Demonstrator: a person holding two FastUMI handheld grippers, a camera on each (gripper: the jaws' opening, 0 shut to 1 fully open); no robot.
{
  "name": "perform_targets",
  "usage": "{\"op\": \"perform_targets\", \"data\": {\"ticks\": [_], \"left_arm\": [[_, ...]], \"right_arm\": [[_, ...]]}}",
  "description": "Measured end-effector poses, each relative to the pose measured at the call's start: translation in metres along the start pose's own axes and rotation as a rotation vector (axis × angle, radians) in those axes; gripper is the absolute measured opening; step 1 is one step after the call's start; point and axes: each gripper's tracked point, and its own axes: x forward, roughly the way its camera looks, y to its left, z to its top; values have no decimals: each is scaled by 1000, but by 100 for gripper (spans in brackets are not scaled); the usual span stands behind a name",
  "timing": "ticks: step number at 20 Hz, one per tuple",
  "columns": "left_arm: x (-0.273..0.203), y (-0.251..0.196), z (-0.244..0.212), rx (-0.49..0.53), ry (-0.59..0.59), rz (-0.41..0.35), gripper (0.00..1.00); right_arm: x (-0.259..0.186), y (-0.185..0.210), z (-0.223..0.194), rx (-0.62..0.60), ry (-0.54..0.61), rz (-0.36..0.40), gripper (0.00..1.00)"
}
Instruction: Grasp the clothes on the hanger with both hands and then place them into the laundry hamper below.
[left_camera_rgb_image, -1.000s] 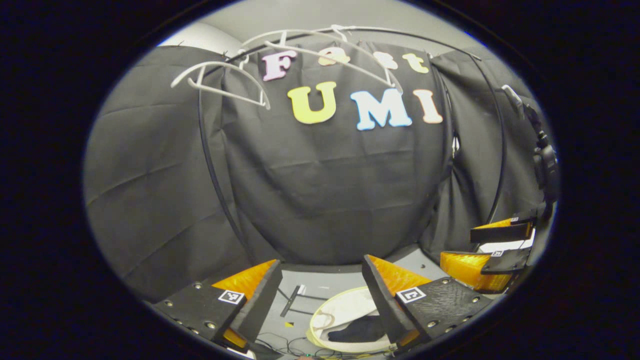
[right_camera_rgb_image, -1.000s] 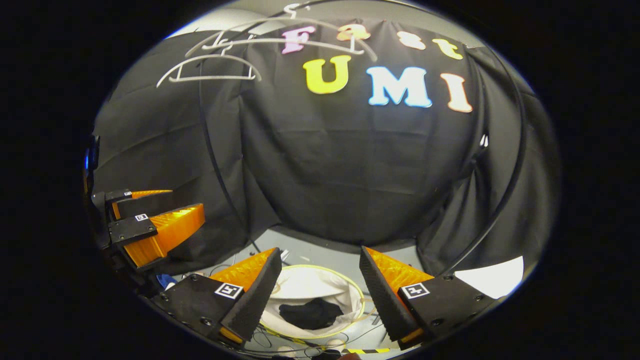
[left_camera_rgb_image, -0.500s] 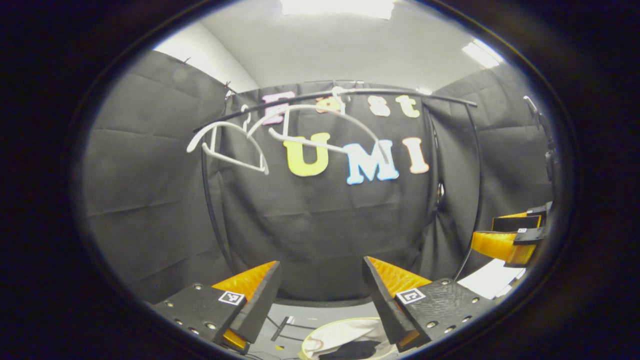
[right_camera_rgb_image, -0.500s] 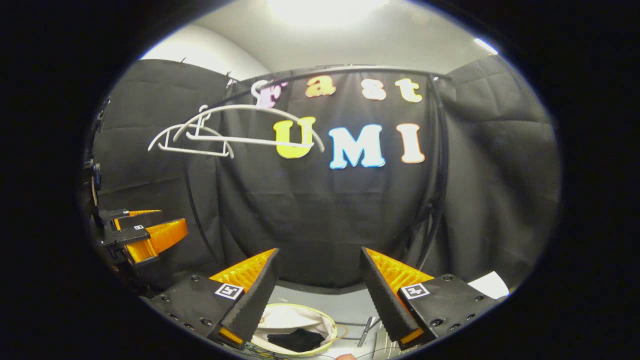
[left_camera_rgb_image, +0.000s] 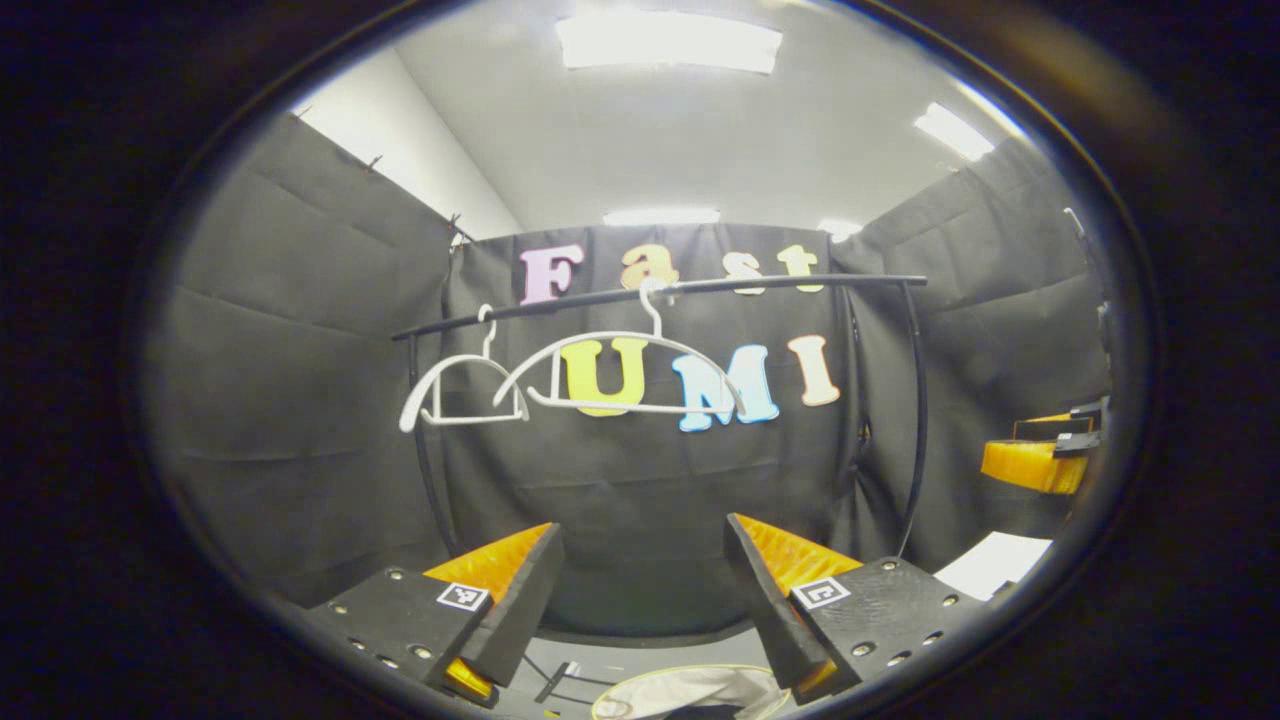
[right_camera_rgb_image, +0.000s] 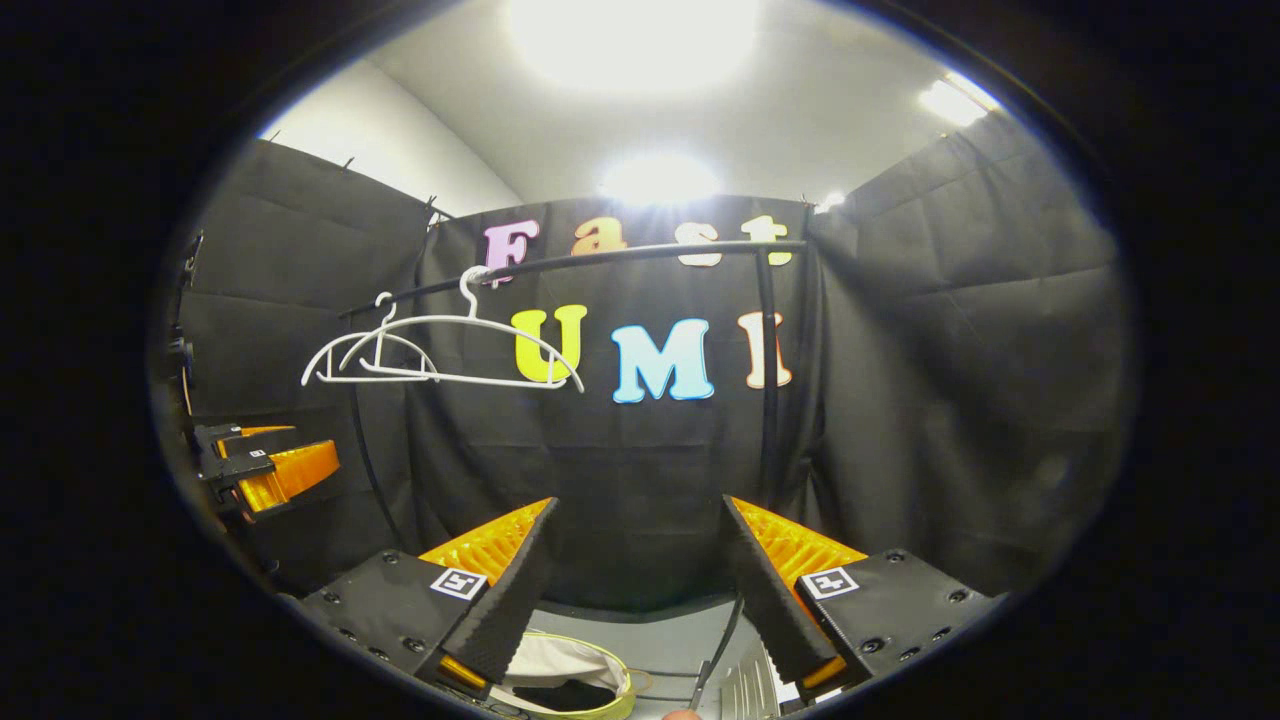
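Both white plastic hangers (left_camera_rgb_image: 620, 375) hung bare; dark clothes lay in the round white hamper (right_camera_rgb_image: 560, 680). Left gripper (left_camera_rgb_image: 640, 590) and right gripper (right_camera_rgb_image: 635, 585) gaped, empty; withdrawing clear seemed best.

Left tongs (left_camera_rgb_image: 640, 590), right tongs (right_camera_rgb_image: 635, 580): wedge fingers, screwed plates, possibly square tags.

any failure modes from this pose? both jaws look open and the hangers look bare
1. Both white hangers on the black rail are bare, so a further reach for them would likely close on nothing.
2. The laundry hamper sits low behind the right gripper, a dark garment inside; it is hard to track from here.
3. The left gripper and right gripper hang open close together; they could bump.
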Motion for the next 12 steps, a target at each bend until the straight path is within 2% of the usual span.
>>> {"op": "perform_targets", "data": {"ticks": [5,12], "left_arm": [[-14,-3,19,-21,-29,8,94],[-17,-6,24,-10,-75,8,94]], "right_arm": [[-21,-27,18,-34,-71,-42,95],[-51,-51,20,0,-127,-95,95]]}}
